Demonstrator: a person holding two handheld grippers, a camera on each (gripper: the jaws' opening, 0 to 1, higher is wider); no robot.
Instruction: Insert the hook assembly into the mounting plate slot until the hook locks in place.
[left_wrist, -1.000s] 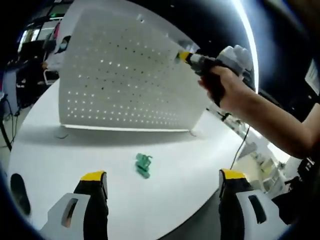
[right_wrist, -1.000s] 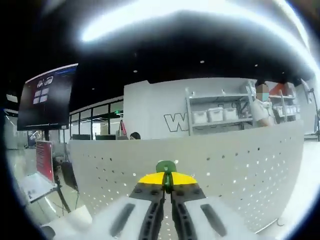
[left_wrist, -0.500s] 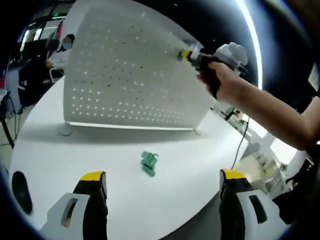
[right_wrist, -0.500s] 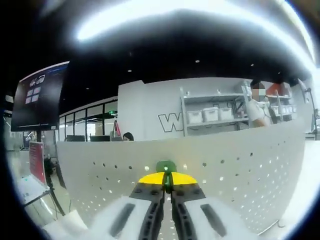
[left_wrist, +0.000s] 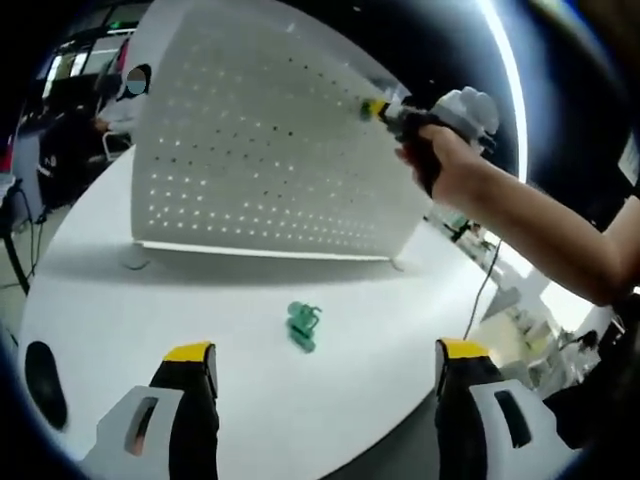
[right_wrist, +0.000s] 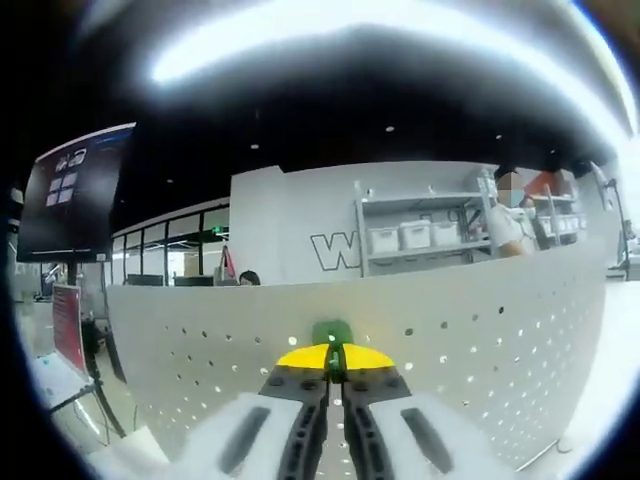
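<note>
Pinching the green hook in our right gripper at the pegboard, we risk missing its hole; left gripper spread.

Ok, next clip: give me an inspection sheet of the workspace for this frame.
Surface: white round table, mostly bare.
Job's things: white perforated mounting plate upright on the table; green hook in the right gripper, at a hole near the plate's top edge; second green hook lying on the table.
Clutter: nothing seen.
Grippers: left gripper open, empty; right gripper shut on the hook.
Cables: thin cable off the table's far edge.
Surroundings: shelving, wall screen.
</note>
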